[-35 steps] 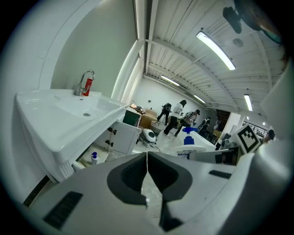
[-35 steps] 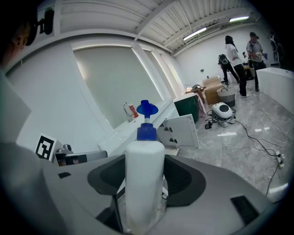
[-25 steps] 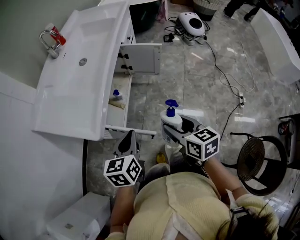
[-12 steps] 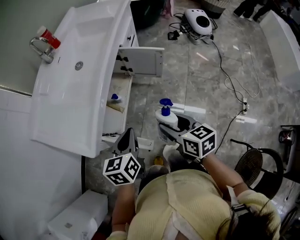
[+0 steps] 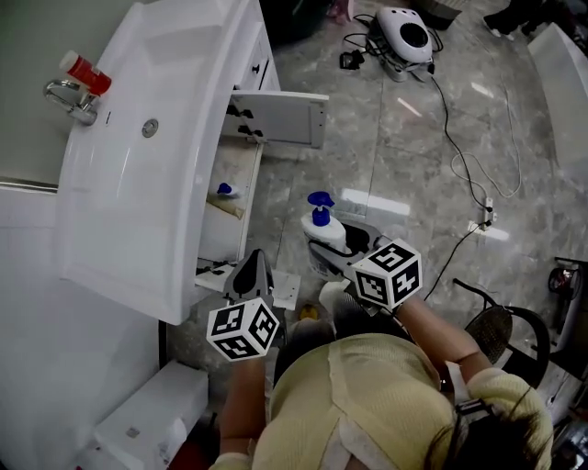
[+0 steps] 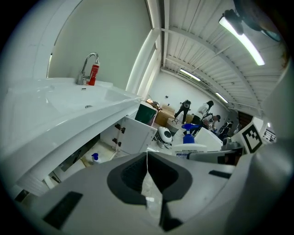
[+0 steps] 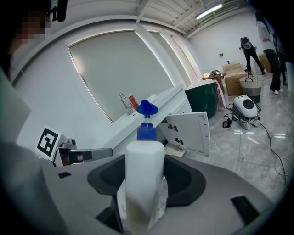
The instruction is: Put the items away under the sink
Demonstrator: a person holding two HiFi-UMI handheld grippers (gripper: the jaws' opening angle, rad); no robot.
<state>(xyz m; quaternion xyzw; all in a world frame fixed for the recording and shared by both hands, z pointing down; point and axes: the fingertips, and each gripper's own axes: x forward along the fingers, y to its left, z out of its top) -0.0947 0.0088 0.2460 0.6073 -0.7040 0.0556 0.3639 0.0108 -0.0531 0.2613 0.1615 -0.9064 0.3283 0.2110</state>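
Head view: the right gripper (image 5: 322, 259) is clamped on a white pump bottle (image 5: 324, 231), which it holds upright over the floor just out from the sink (image 5: 138, 165). Upright probably so it can stand straight on the shelf under the sink. The left gripper (image 5: 251, 266) sits closer to the sink's front edge with its jaws together and nothing in them, likely free to help. The cabinet door (image 5: 280, 117) stands swung open at the sink's far end. A small blue-capped bottle (image 5: 225, 191) is already on the shelf under the sink. A cable (image 5: 459, 156) and a white device (image 5: 409, 27) lie well away from the sink, out of the path.

Left gripper view: the jaws meet at a thin seam and hold nothing. The sink overhangs the open cabinet, so the entry looks low. The small bottle (image 6: 94, 157) sits inside under the sink.

Right gripper view: both jaws press the sides of the bottle body (image 7: 144, 179), pump up. The open door (image 7: 190, 133) hangs below the sink rim. The tall pump may catch the sink's underside going in.
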